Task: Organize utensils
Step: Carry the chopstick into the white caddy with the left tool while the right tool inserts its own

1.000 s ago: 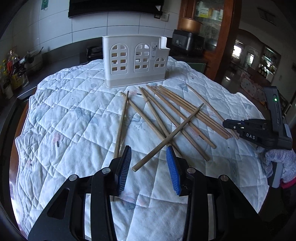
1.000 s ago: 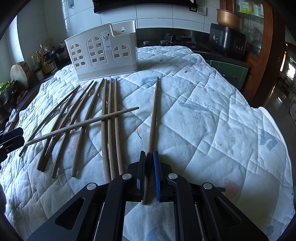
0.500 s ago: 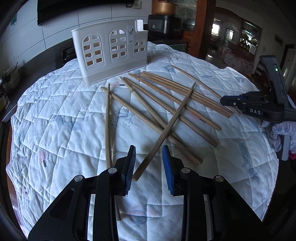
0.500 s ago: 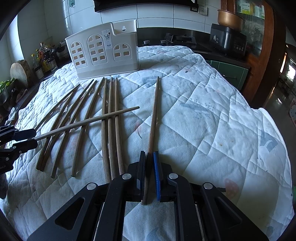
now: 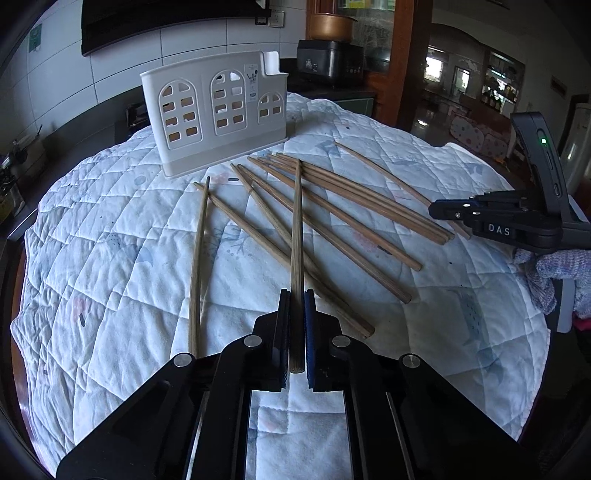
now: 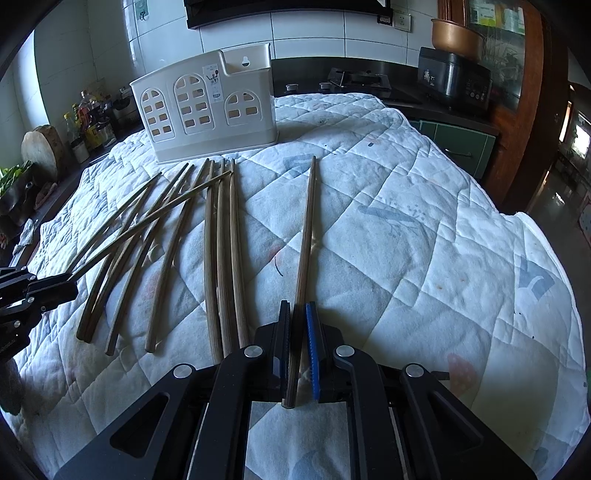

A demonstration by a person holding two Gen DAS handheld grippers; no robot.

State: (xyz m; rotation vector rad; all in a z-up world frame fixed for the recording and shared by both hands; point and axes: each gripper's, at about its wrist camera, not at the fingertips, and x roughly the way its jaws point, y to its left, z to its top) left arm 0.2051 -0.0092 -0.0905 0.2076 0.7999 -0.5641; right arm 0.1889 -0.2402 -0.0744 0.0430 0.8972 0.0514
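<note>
Wooden chopsticks (image 5: 343, 218) lie scattered across a white quilted cloth (image 5: 122, 266) that covers a round table, most of them fanned out in front of a white plastic utensil holder (image 5: 218, 114) with arched cut-out windows, which stands upright at the far side of the cloth. Beyond the table runs a dark kitchen counter under white wall tiles, with a black cooker (image 6: 454, 75) and a copper pot (image 6: 456, 35) at the back, bottles (image 6: 88, 118) on the left in the right wrist view, and a wooden cabinet to the right.

The left gripper (image 5: 295, 299) has its jaws pressed together on one chopstick (image 5: 296, 229), which points straight toward the holder and crosses above the others. The right gripper (image 6: 297, 314) has its jaws nearly together around a separate single chopstick (image 6: 306, 229) lying apart from the rest; a narrow gap shows beside the blue pad (image 6: 311, 347).
</note>
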